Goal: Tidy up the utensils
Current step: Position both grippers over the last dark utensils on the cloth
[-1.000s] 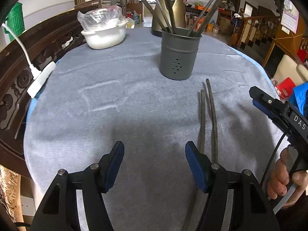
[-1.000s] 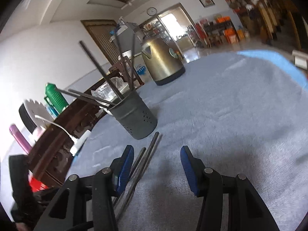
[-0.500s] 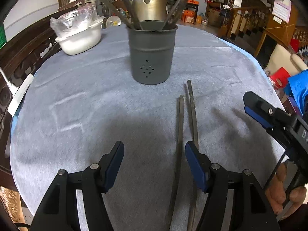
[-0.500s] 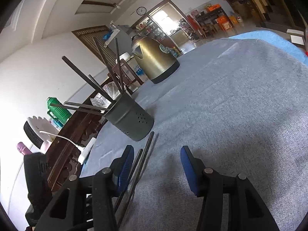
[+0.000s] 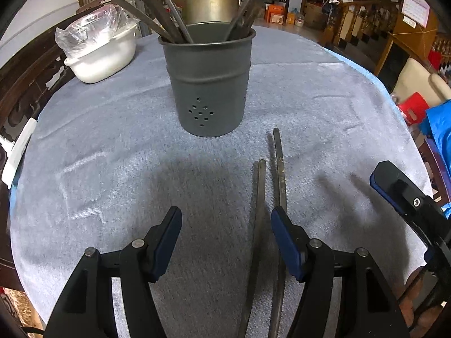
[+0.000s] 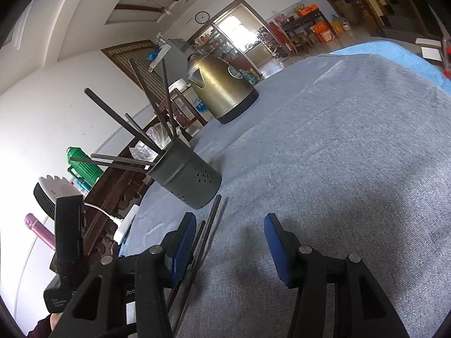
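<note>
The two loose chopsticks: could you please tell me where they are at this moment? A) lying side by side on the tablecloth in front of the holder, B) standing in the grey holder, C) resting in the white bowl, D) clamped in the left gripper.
A: the two loose chopsticks lie flat on the tablecloth, short of the grey holder, and the open left gripper grips neither of them.
</note>
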Demonstrator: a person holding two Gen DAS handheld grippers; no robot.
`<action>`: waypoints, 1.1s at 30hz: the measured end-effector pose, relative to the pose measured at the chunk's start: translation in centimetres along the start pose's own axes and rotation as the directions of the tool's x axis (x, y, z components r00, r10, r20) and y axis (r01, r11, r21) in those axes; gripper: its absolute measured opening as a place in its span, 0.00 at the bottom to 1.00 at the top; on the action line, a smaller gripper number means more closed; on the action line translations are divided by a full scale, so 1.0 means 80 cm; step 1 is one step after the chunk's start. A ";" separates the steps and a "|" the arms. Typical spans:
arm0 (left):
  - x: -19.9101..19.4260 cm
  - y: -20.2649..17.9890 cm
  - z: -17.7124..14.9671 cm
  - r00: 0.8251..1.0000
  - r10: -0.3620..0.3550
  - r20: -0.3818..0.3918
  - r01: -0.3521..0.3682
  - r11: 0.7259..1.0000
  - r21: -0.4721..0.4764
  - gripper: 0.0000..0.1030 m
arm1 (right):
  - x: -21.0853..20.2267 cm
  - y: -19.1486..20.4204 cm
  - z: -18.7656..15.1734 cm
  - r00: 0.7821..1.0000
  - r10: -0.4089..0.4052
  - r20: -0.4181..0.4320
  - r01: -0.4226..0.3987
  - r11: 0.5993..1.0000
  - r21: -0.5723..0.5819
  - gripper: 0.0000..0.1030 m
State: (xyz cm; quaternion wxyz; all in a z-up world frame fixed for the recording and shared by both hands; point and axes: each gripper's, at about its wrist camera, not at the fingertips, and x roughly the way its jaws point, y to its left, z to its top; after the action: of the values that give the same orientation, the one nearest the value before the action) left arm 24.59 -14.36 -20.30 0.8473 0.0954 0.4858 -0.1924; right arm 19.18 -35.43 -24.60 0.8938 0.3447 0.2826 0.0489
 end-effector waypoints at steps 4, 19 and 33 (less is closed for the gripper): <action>-0.003 0.007 0.000 1.000 0.010 0.001 -0.010 1.000 0.005 0.41 | -0.001 -0.001 0.000 1.000 -0.002 0.001 0.002 1.000 0.002 0.53; -0.017 0.078 0.013 0.997 -0.076 0.011 0.077 0.986 -0.146 0.39 | -0.003 -0.002 0.000 1.000 -0.003 0.003 0.003 1.000 0.004 0.53; 0.009 0.035 0.024 0.989 -0.134 -0.055 0.128 0.986 -0.107 0.28 | -0.001 -0.002 0.001 1.000 -0.008 -0.001 0.008 1.000 0.010 0.53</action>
State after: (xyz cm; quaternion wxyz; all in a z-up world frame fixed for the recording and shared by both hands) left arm 27.64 -12.63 -20.00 0.8211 0.0254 0.5264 -0.2193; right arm 19.14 -35.64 -24.66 0.8922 0.3478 0.2847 0.0441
